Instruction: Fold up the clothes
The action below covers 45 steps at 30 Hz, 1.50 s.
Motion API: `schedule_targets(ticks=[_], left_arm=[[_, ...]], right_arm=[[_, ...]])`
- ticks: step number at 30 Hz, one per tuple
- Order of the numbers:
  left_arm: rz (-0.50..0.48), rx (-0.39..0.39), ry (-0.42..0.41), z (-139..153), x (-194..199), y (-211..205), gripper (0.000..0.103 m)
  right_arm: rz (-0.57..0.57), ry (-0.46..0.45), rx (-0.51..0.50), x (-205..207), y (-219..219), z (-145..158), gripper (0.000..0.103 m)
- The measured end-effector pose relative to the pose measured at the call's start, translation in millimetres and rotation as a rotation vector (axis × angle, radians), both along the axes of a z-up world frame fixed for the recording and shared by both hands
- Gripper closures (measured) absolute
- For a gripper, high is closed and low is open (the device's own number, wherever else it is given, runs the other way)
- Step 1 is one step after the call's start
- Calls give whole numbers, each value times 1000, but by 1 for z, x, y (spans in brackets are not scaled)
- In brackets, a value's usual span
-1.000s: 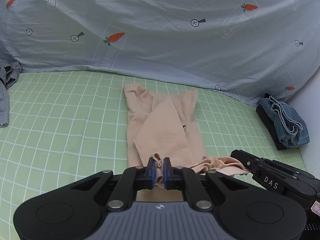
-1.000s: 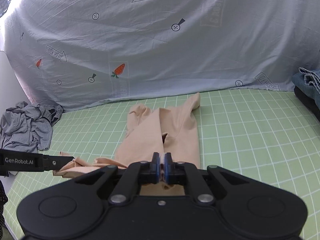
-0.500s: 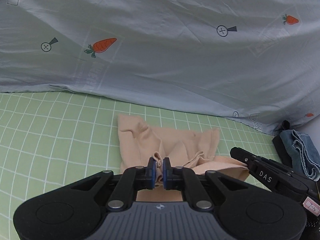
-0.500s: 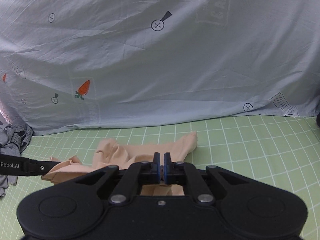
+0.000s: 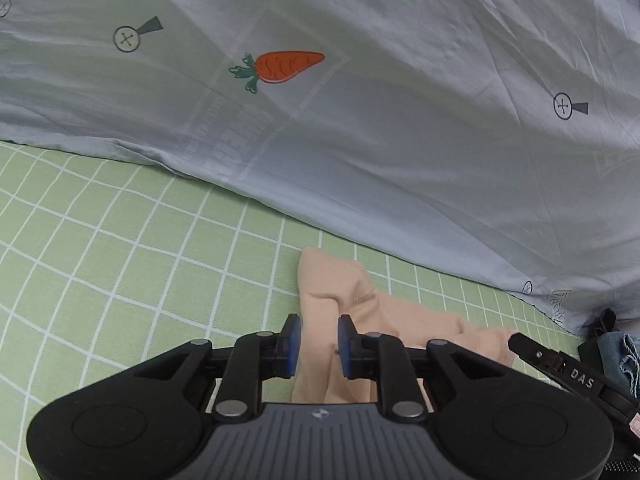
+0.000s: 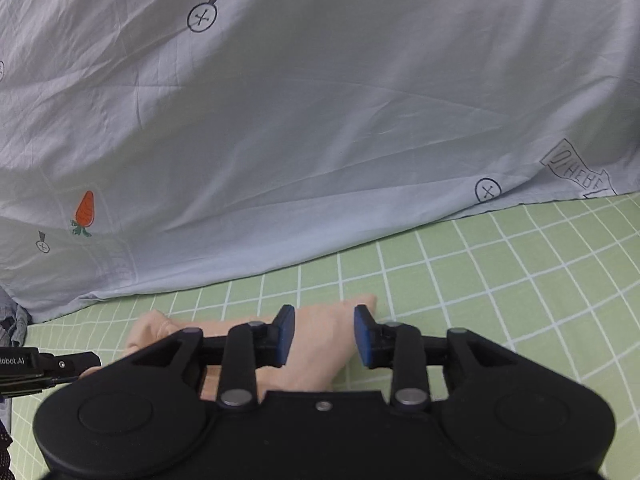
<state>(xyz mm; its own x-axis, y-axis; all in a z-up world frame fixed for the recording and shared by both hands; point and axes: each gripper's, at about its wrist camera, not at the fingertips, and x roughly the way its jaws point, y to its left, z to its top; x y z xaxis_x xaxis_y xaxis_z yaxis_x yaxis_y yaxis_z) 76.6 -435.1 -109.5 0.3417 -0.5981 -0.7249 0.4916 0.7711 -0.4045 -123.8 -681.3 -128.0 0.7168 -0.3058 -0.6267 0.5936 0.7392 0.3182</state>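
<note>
A beige garment lies folded on the green checked sheet, close to the draped pale blue cloth. My left gripper hangs over the garment's left part, open, with the fabric lying loose between its blue pads. In the right wrist view the same beige garment lies under my right gripper, which is also open over the garment's right corner. The tip of the right gripper shows at the left view's right edge, and the tip of the left gripper at the right view's left edge.
A pale blue cloth with carrot prints rises like a wall just behind the garment. Folded denim sits at the far right on a dark item. A bit of grey clothing shows at the far left. Green sheet stretches to the right.
Both grippers carried the garment's near edge forward toward the blue cloth, folding it over, then opened and let the fabric go.
</note>
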Motion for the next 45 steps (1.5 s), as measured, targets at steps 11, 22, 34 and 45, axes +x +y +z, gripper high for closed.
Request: schedule_targets(ticks=[11, 22, 34, 45], left_arm=[[-118, 21, 39, -15, -39, -6, 57], [-123, -94, -22, 16, -48, 4, 92], [-89, 46, -138, -13, -5, -71, 89], [-17, 85, -57, -14, -11, -29, 39]], right_arm=[[18, -33, 100, -38, 33, 0, 62], [87, -163, 38, -40, 30, 35, 97], [81, 48, -161, 49, 5, -12, 95], [29, 89, 0, 25, 5, -8, 35]])
